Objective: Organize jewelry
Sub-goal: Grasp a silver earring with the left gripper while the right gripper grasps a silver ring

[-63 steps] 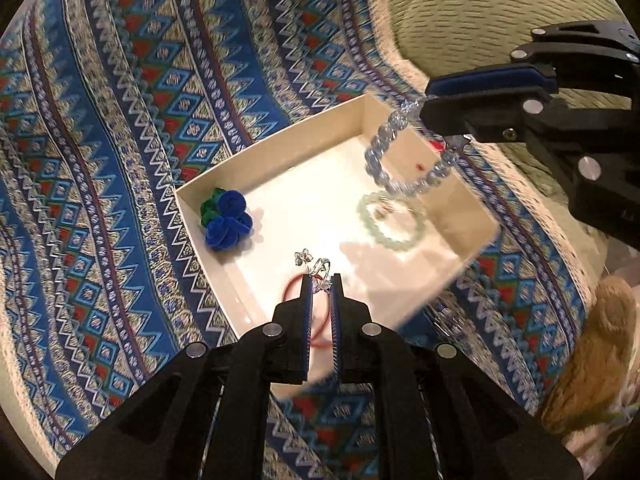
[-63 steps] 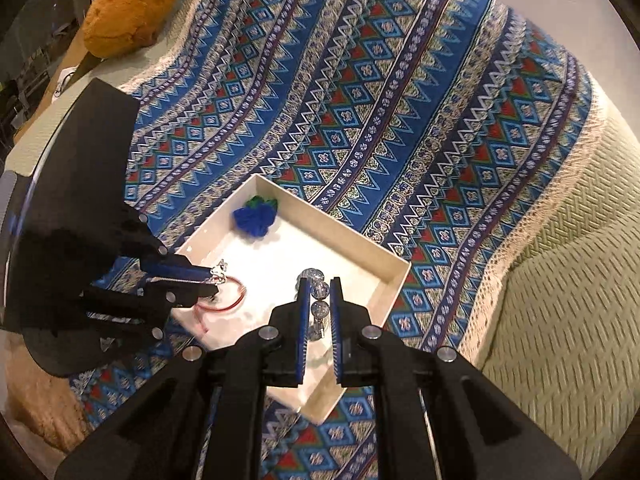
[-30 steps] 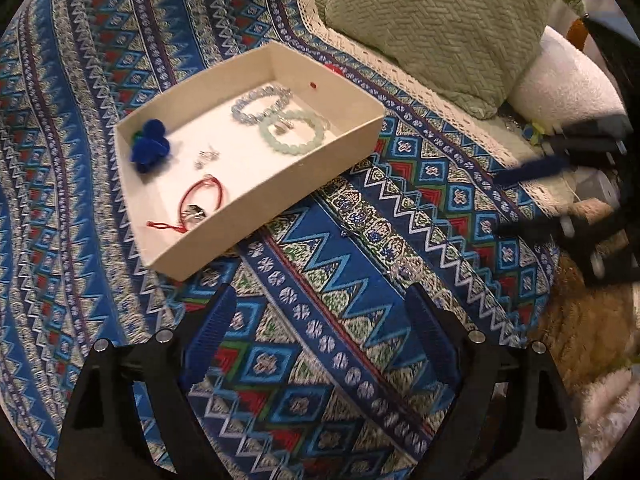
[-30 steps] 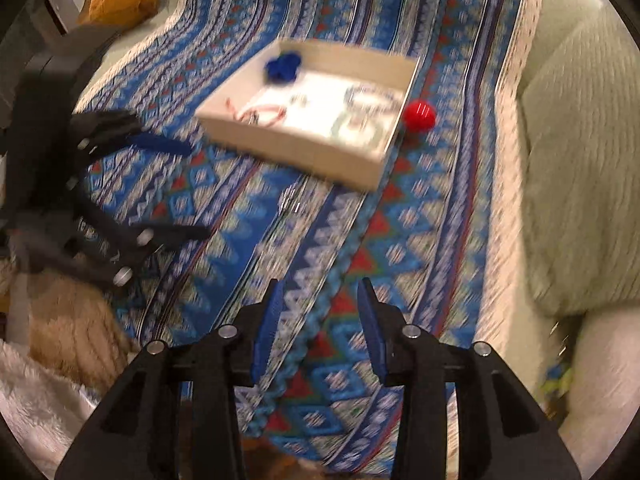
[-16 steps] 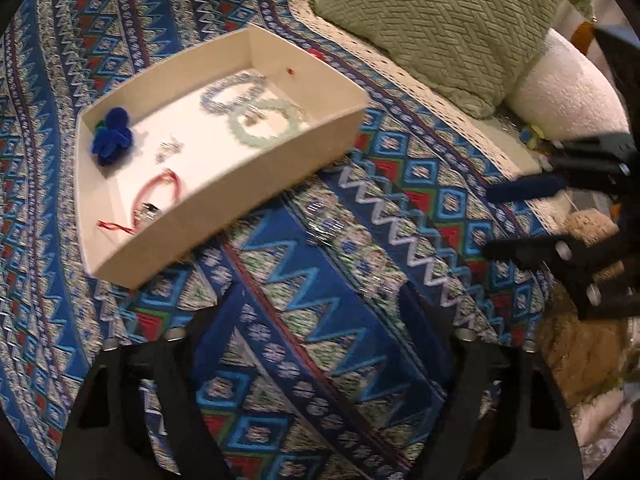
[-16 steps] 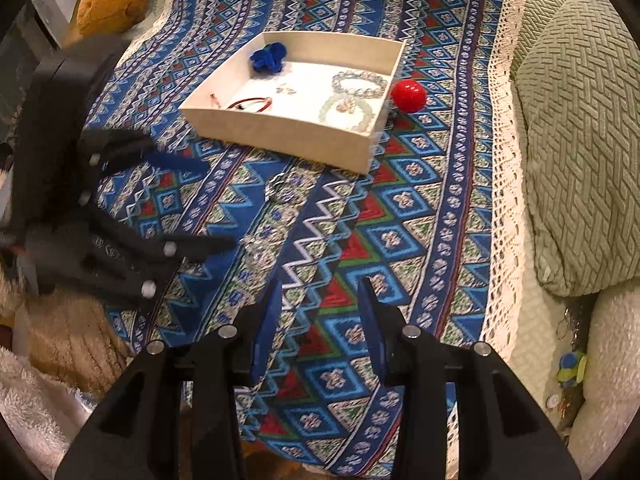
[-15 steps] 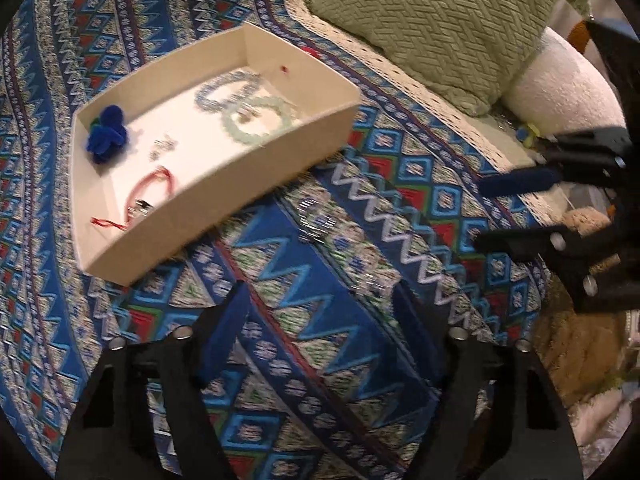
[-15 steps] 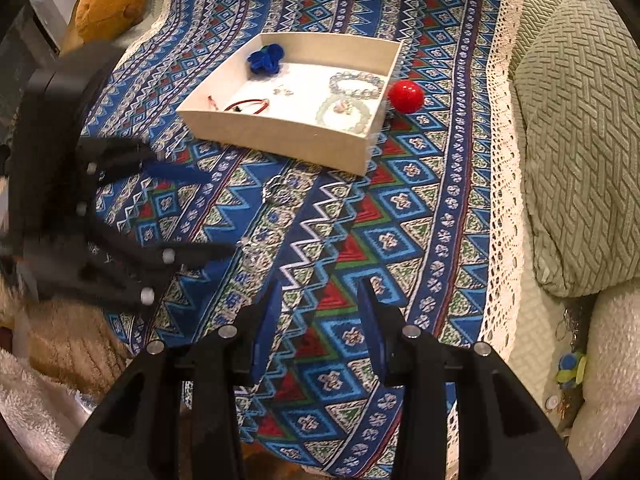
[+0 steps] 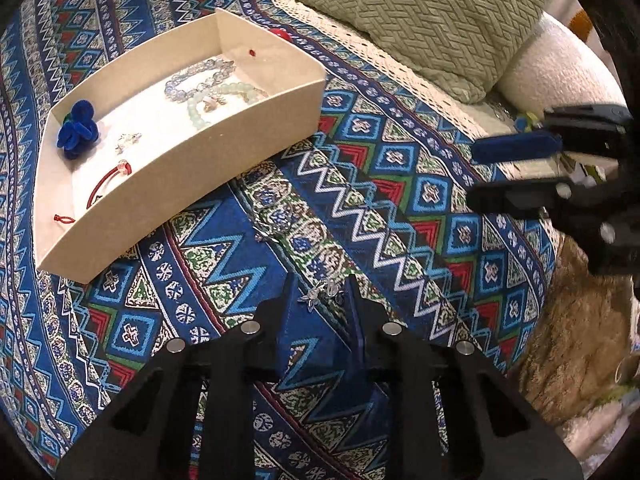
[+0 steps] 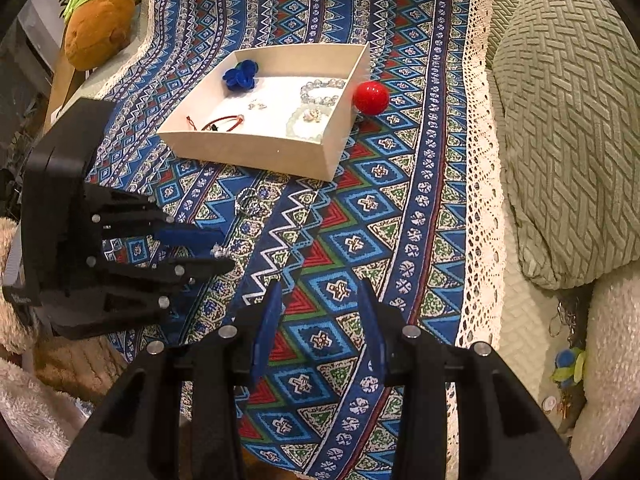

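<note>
Since a second ago your left gripper (image 9: 318,294) has dropped to the patterned blanket (image 9: 400,208); its jaws are closing around a small silver earring (image 9: 320,294), not yet pinching. Your right gripper (image 10: 320,300) hovers parted, empty. No legible writing.

A home sofa — patterned throw (image 10: 400,208), green cushion (image 10: 568,128), plush toy (image 10: 100,24).

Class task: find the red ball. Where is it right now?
In the right wrist view the red ball lies on the patterned blanket, against the outside of the box's right wall, near its far corner.
</note>
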The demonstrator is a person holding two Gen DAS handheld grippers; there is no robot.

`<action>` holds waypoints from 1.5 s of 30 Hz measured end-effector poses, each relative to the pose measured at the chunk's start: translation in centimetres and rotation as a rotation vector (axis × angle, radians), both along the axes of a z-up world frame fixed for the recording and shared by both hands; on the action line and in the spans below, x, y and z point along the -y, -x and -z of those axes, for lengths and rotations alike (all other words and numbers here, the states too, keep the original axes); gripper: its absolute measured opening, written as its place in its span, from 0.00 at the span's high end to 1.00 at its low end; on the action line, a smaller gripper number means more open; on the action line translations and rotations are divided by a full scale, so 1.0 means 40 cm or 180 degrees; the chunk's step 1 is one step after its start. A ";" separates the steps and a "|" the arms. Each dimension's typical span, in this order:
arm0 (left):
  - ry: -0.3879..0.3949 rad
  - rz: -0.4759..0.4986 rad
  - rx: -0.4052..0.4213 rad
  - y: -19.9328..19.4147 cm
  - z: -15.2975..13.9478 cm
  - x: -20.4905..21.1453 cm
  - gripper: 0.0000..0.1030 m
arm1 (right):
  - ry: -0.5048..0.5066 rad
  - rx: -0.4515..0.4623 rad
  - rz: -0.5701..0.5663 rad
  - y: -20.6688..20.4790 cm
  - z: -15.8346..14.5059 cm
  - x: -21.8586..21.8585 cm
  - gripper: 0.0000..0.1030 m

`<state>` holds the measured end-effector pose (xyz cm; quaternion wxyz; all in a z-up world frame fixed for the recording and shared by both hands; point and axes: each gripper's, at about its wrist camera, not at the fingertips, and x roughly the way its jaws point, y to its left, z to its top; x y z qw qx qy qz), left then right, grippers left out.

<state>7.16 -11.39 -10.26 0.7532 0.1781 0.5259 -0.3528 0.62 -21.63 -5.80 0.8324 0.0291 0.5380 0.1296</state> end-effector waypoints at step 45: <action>0.0004 -0.0534 0.0058 0.003 -0.123 -0.267 0.77 | 0.0277 0.0038 -0.0562 -0.124 -0.013 -0.199 0.76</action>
